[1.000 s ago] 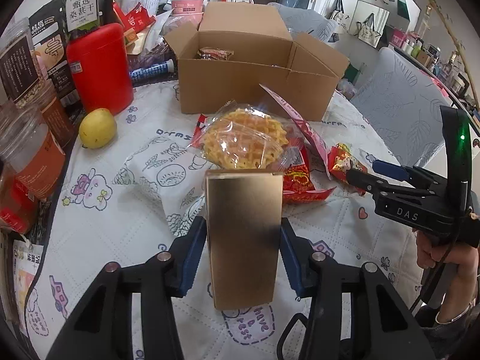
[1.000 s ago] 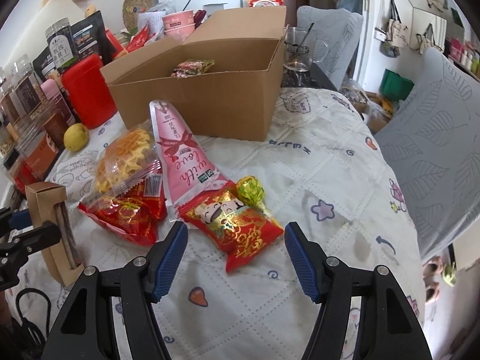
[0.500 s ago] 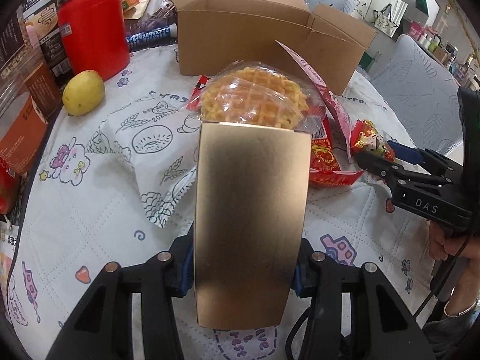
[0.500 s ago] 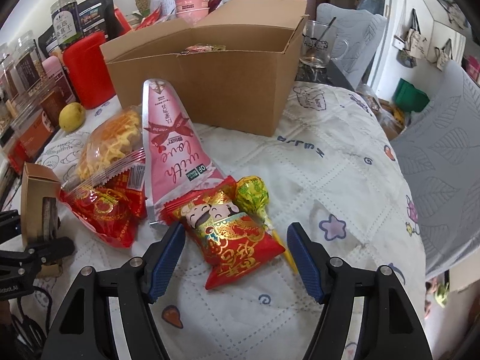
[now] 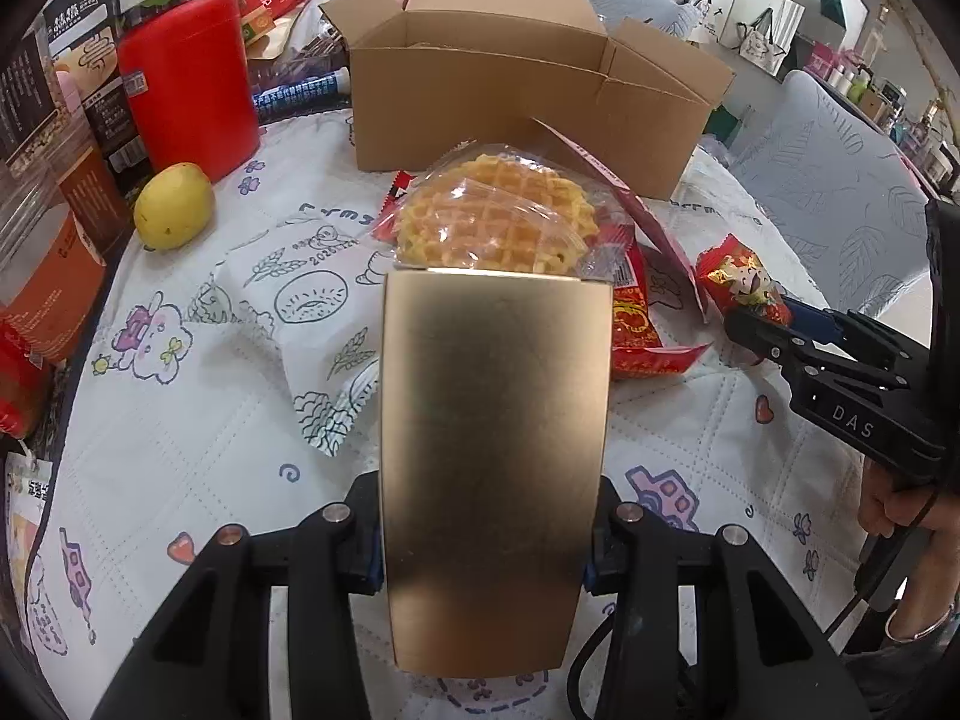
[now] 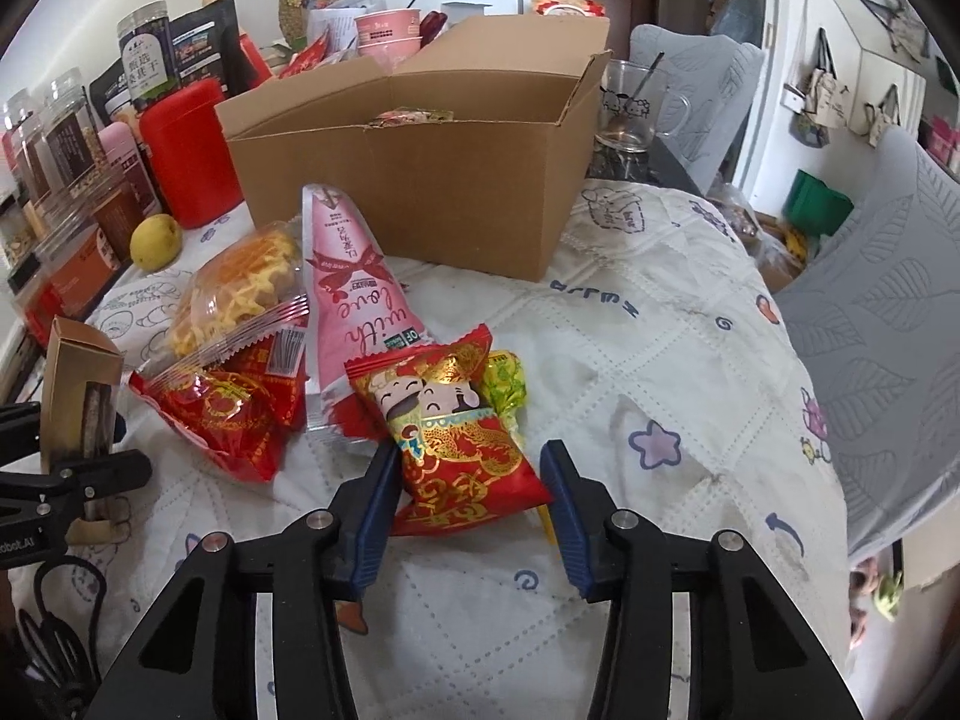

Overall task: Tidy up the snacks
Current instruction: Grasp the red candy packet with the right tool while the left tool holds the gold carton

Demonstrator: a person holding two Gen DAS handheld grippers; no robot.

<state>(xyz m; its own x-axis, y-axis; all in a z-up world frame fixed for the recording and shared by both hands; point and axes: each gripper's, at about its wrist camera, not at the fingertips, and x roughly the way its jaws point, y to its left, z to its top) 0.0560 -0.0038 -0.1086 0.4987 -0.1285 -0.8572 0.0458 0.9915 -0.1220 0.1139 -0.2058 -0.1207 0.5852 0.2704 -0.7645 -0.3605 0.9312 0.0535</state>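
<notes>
While the left gripper (image 5: 483, 534) clamps the gold box (image 5: 492, 456), the right gripper (image 6: 468, 501), closing around the red packet (image 6: 462, 450) at lower centre, may pinch only slippery film and lose it.

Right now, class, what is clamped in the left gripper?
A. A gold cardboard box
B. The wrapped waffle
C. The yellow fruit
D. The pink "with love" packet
A: the left gripper is shut on the gold cardboard box, its pads pressed against both sides, while the wrapped waffle and the yellow fruit lie apart on the tablecloth.
</notes>
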